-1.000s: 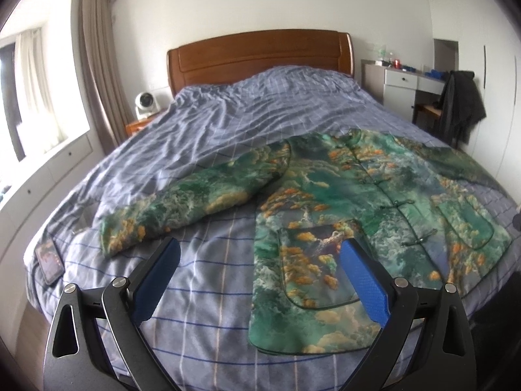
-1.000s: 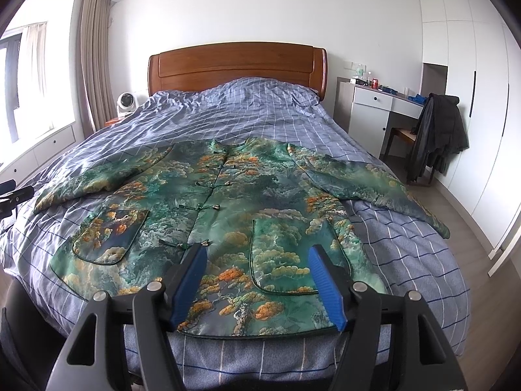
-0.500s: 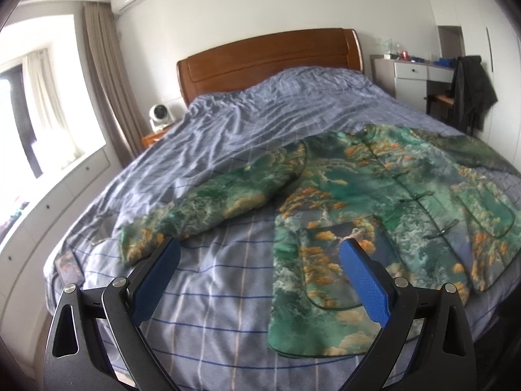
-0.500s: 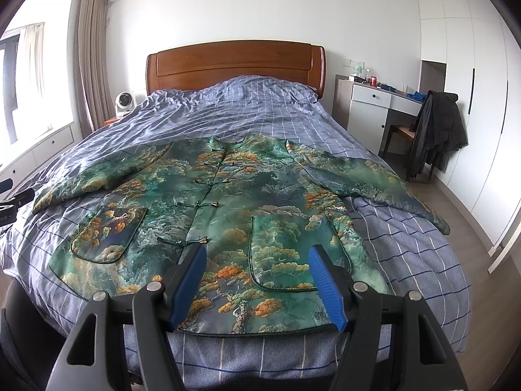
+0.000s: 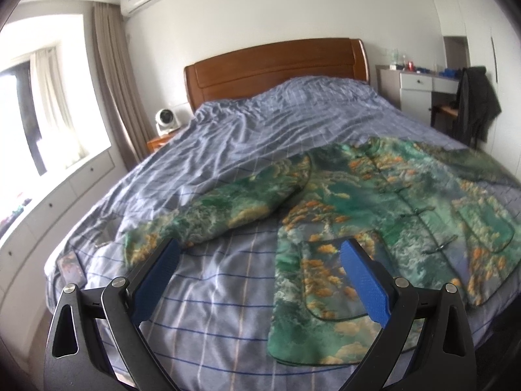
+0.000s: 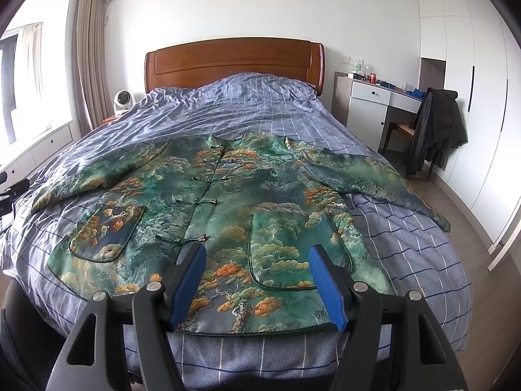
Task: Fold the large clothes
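A large green jacket point(image 6: 247, 202) with an orange and teal tree print lies flat, front up, on the bed, both sleeves spread out; it also shows in the left wrist view point(image 5: 374, 215). Its left sleeve point(image 5: 215, 218) lies across the cover, its right sleeve point(image 6: 368, 176) reaches the bed's right edge. My left gripper point(image 5: 260, 254) is open and empty, above the cover between the sleeve cuff and the hem. My right gripper point(image 6: 257, 257) is open and empty, over the hem near the right pocket.
The bed point(image 6: 247, 104) has a blue checked cover and a wooden headboard point(image 6: 234, 62). A white desk point(image 6: 374, 97) and a chair with a dark coat point(image 6: 436, 123) stand to the right. A small fan point(image 5: 166, 120) sits at the left bedside. A phone-like object point(image 5: 70, 265) lies near the bed's left corner.
The left gripper's view has swung left and up, so the jacket sits further right. The right gripper has edged slightly forward over the hem. Both stay open.
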The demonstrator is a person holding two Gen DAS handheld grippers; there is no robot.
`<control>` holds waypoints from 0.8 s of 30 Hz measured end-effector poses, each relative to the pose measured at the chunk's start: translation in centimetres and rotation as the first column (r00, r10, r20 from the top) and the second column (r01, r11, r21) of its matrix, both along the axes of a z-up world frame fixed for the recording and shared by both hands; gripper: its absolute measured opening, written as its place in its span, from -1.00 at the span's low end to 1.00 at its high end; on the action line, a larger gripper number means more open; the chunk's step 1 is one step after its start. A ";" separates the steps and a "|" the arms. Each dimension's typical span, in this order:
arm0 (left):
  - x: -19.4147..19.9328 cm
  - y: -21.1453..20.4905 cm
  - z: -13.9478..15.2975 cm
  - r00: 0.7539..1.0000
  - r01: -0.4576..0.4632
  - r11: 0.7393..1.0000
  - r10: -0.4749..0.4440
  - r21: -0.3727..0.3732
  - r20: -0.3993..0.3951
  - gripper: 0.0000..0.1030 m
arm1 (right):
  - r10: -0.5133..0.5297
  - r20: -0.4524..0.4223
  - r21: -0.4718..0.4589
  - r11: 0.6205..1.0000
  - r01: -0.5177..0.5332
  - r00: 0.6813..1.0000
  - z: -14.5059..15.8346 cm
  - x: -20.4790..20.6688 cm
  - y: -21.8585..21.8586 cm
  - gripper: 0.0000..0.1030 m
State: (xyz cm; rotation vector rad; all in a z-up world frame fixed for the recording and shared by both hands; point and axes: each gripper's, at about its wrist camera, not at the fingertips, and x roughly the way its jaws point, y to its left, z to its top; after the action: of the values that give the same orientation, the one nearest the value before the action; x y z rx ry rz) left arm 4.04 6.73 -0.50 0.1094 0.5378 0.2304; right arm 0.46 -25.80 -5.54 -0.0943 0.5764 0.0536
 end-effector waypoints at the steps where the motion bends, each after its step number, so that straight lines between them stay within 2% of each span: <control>1: 0.0 0.1 0.0 1.000 0.005 1.000 -0.005 -0.015 -0.001 0.93 | 0.000 -0.001 0.000 1.000 0.000 1.000 0.0 0.0 0.0 0.30; 12: 0.4 -0.1 -0.8 0.995 0.076 0.992 -0.082 -0.104 -0.055 0.93 | 0.001 -0.003 -0.001 1.000 -0.001 1.000 -0.1 0.0 0.0 0.30; 16: 0.8 -1.0 -1.7 0.986 0.107 0.990 -0.118 -0.094 -0.122 0.93 | 0.002 -0.003 -0.002 1.000 -0.002 1.000 -0.1 0.0 0.0 0.30; 24: 1.1 -1.4 -2.7 0.968 0.119 0.978 -0.152 -0.169 -0.202 0.95 | -0.010 -0.018 0.004 1.000 0.010 1.000 -0.3 0.3 -0.1 0.30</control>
State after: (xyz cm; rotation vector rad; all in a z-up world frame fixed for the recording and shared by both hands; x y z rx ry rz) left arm 5.15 5.31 -3.21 0.0191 0.7575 0.0415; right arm 0.73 -25.90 -5.86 -0.0871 0.5950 0.0457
